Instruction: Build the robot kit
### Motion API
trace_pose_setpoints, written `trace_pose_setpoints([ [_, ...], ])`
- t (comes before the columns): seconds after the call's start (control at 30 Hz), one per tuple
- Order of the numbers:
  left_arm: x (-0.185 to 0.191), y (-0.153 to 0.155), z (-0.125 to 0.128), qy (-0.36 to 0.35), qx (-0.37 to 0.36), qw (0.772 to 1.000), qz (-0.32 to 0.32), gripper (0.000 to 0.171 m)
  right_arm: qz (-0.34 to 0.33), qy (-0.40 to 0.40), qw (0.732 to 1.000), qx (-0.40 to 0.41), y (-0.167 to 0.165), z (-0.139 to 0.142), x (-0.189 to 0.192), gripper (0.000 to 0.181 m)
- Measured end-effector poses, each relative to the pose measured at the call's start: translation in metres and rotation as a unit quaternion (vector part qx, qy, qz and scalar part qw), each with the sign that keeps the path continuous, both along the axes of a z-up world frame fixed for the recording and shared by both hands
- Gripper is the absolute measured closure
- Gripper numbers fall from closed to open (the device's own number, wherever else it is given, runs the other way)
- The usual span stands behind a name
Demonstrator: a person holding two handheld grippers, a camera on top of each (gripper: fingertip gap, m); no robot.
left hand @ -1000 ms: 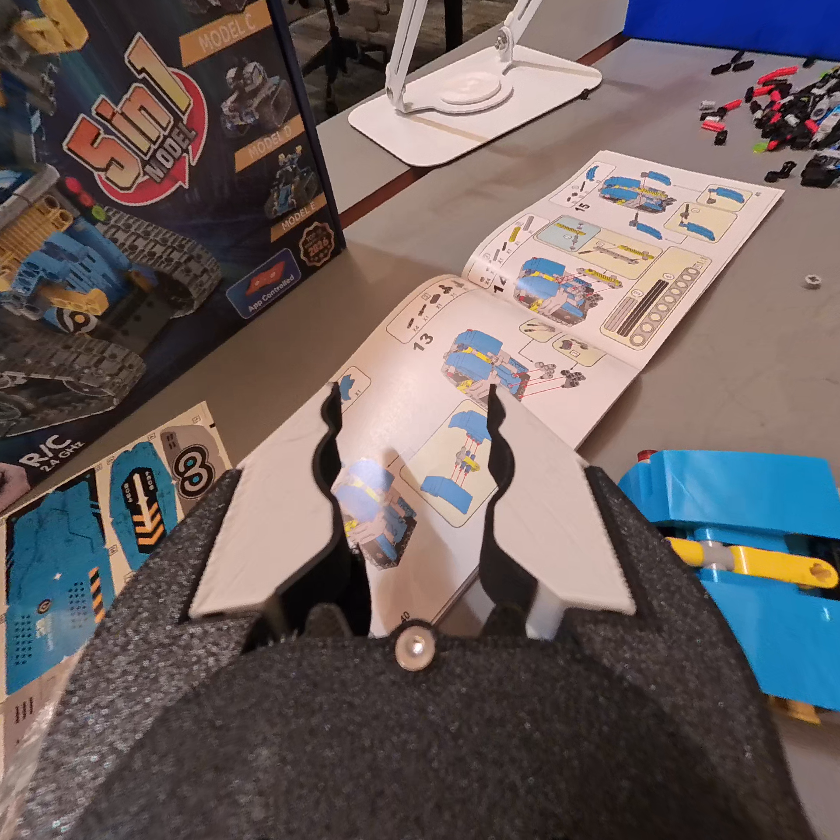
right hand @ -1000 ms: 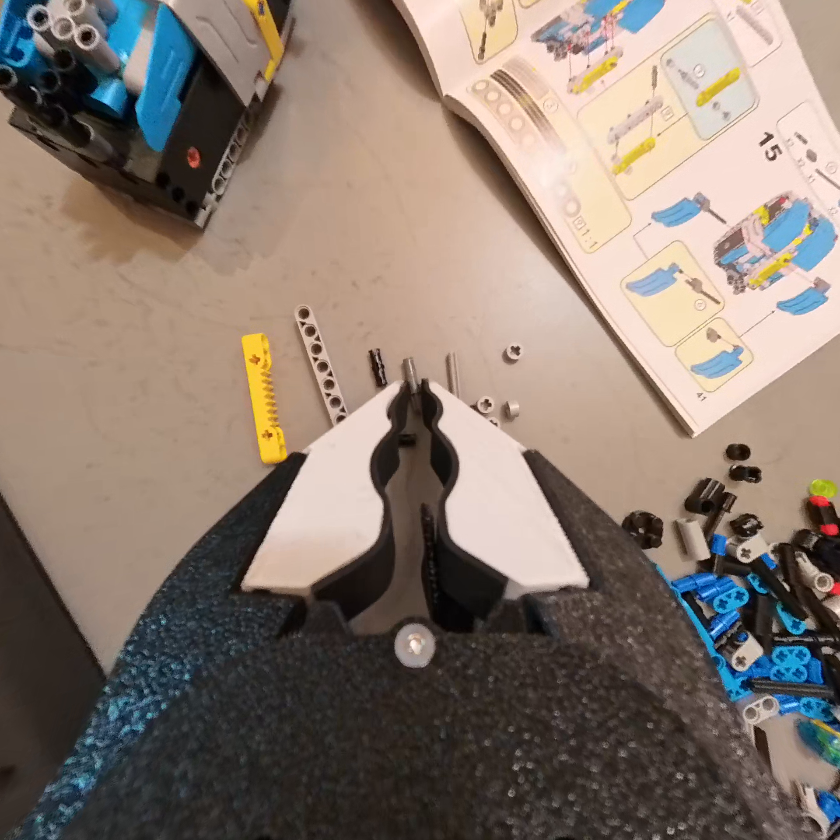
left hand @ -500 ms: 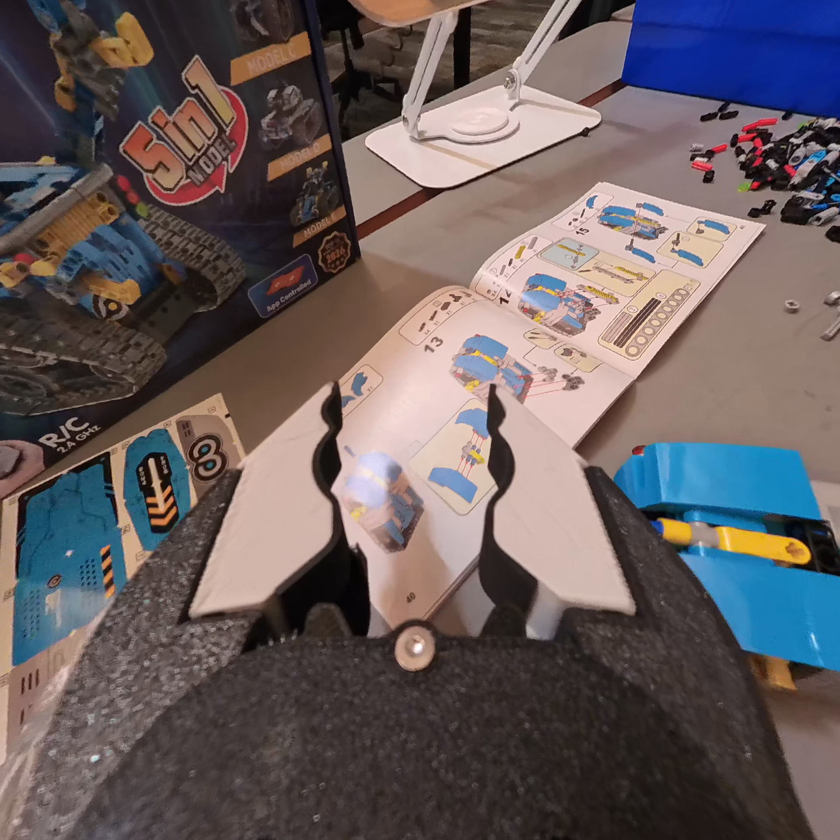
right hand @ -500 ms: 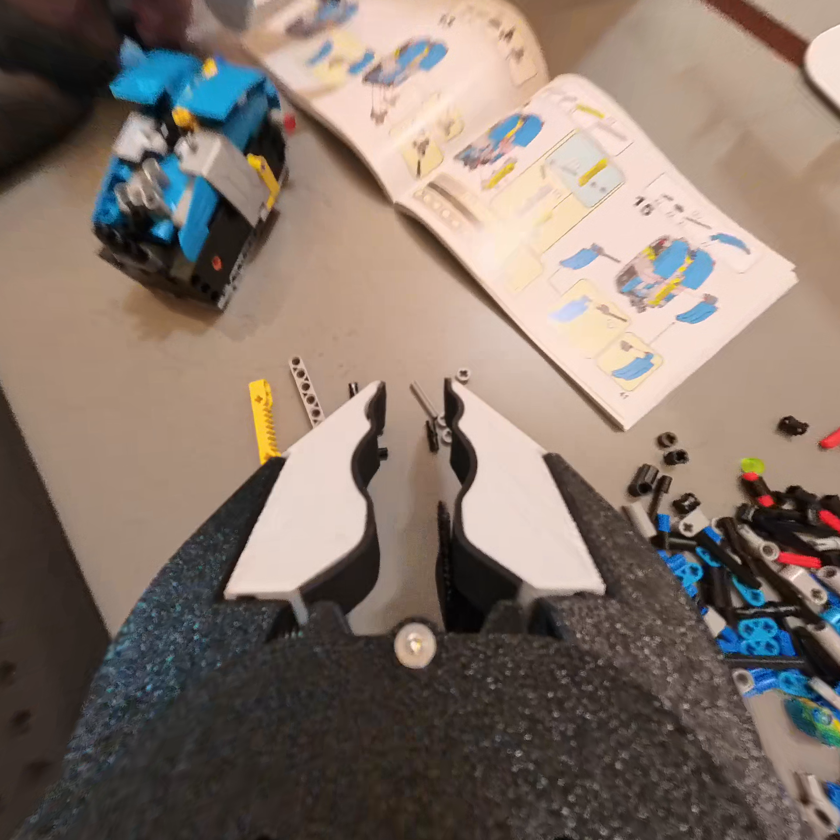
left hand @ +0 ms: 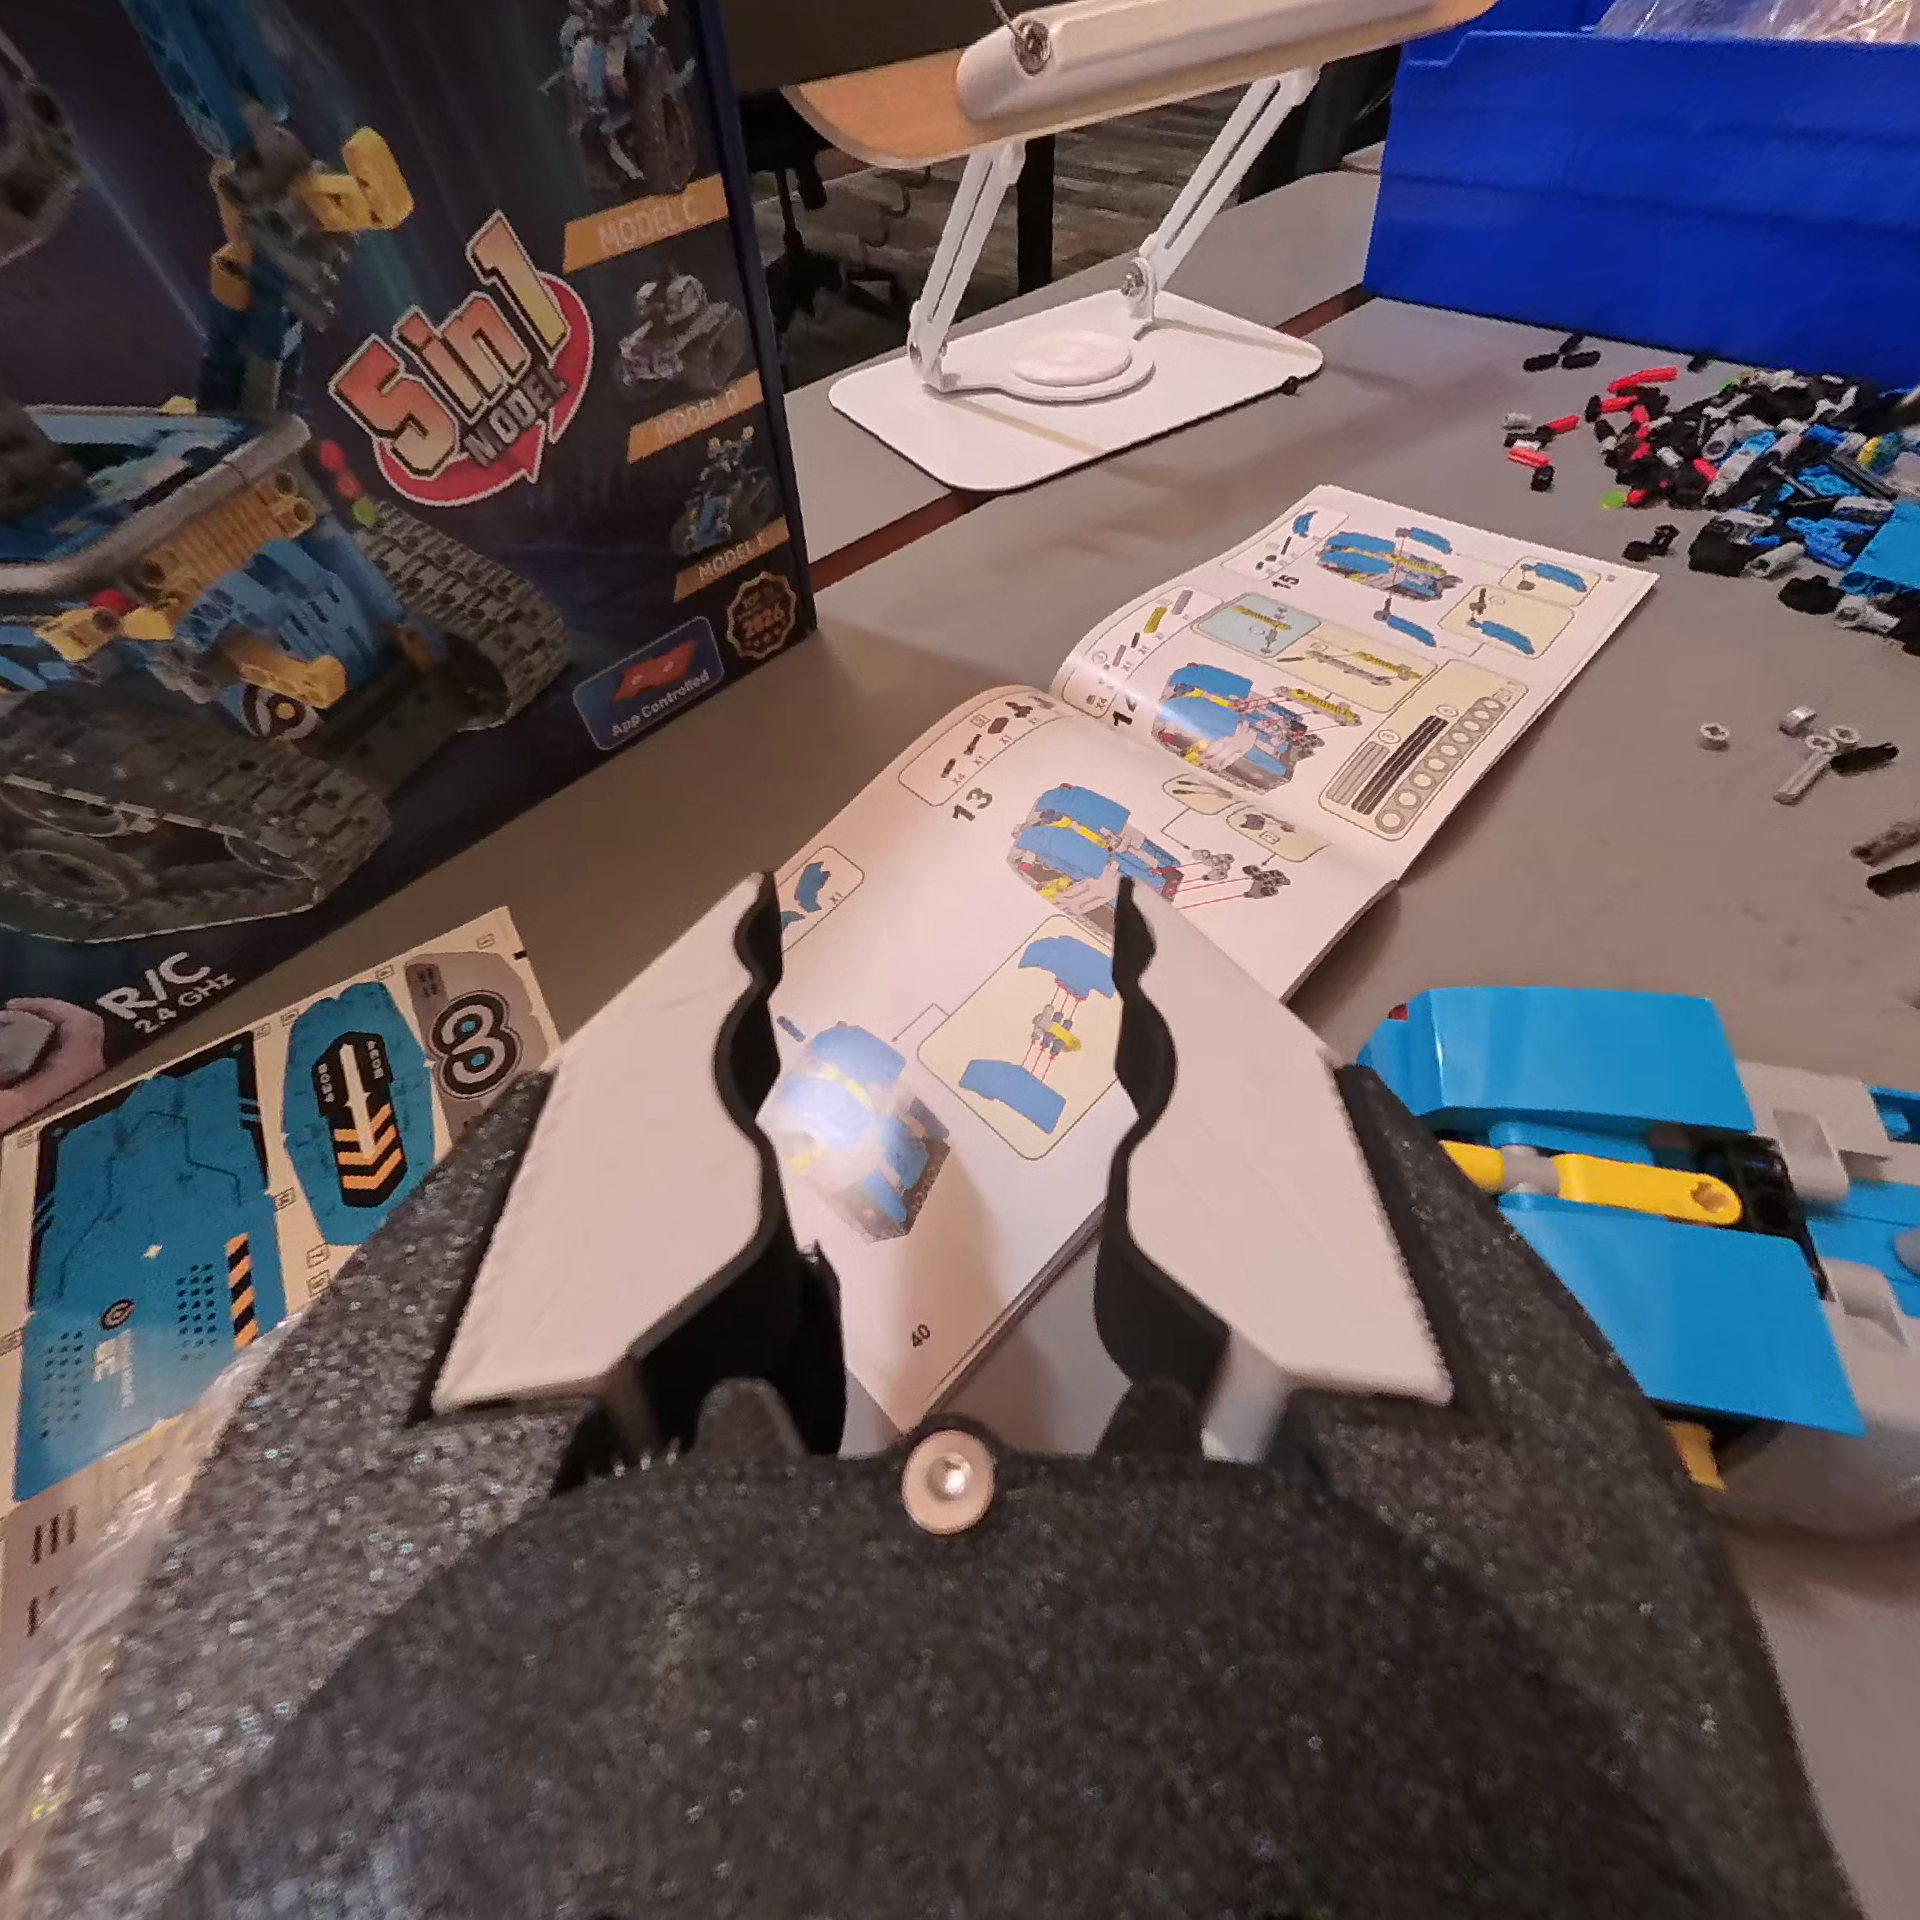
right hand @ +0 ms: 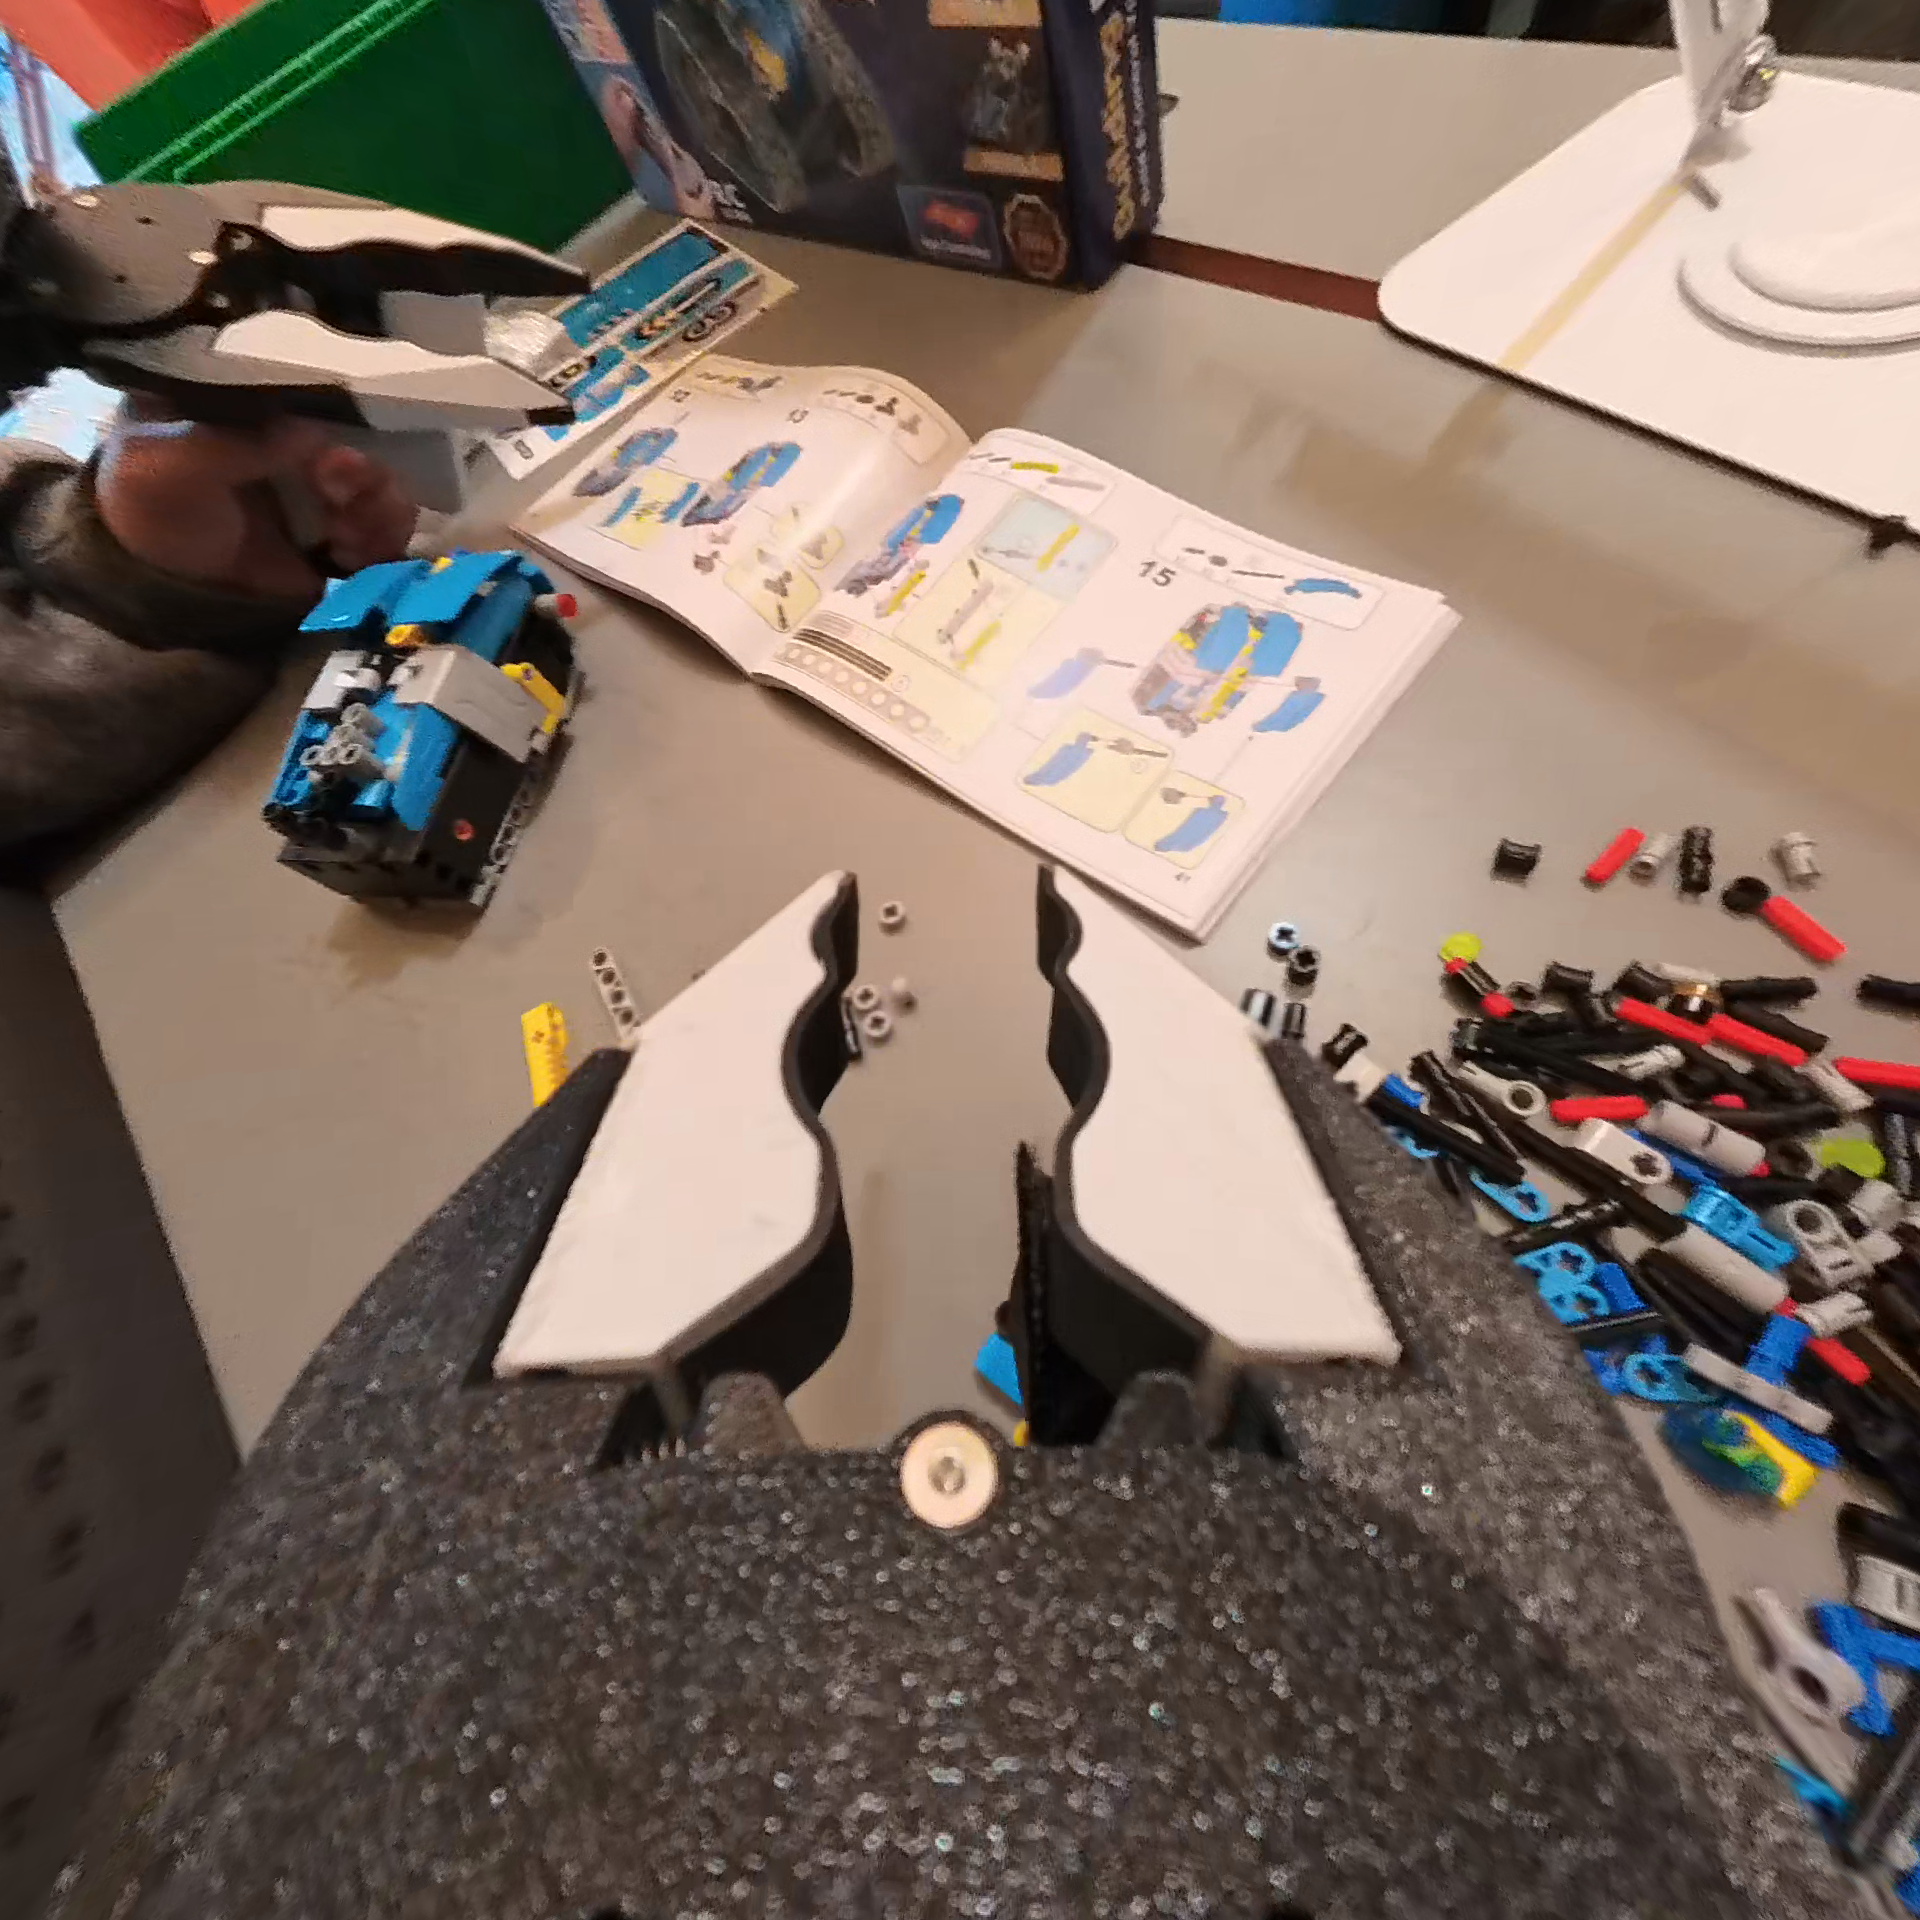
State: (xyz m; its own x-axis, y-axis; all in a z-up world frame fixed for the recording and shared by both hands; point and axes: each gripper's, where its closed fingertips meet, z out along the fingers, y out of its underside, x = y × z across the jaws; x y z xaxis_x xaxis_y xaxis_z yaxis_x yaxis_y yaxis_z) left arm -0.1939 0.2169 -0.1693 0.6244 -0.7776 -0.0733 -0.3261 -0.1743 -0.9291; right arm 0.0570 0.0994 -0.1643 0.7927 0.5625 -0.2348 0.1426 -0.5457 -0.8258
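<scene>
Tongs both gape wide, empty: left gripper (left hand: 940, 914) hovers over an instruction booklet (left hand: 1226, 769); right gripper (right hand: 945, 894) above small grey bushings (right hand: 878, 1003).

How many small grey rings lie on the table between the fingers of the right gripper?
4. One grey ring lies alone, farther out. The other three cluster close against one finger of the open right gripper. That finger may hide more.

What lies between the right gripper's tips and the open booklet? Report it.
Right wrist view: right gripper open; only small grey bushings and bare table before the booklet.
</scene>
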Motion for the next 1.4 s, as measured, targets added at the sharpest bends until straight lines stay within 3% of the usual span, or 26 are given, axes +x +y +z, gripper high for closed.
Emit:
trace_pose_setpoints([
  [0.6, 0.004, 0.000, -0.006, 0.014, -0.013, 1.000, -0.003, 0.105, -0.029, -0.067, 0.997, 0.004, 0.011, -0.008, 0.008, 0.147],
  [0.87, 0.004, 0.001, -0.010, 0.024, -0.017, 1.000, 0.000, 0.105, -0.110, -0.045, 0.990, -0.070, 0.030, -0.012, -0.039, 0.155],
  [0.97, 0.004, 0.002, -0.011, 0.024, -0.022, 0.999, 0.002, 0.105, -0.099, -0.026, 0.991, -0.083, 0.041, -0.015, -0.067, 0.151],
  [1.03, 0.003, 0.002, -0.011, 0.023, -0.022, 0.999, 0.003, 0.105, -0.099, -0.059, 0.990, -0.078, 0.042, -0.024, -0.071, 0.151],
  [1.2, 0.005, 0.001, -0.013, 0.031, -0.026, 0.999, -0.001, 0.105, -0.134, -0.163, 0.977, -0.027, 0.043, -0.021, -0.050, 0.149],
  [1.4, 0.006, 0.000, -0.013, 0.018, -0.044, 0.999, -0.012, 0.105, -0.126, -0.156, 0.978, -0.052, 0.040, -0.031, -0.042, 0.149],
])
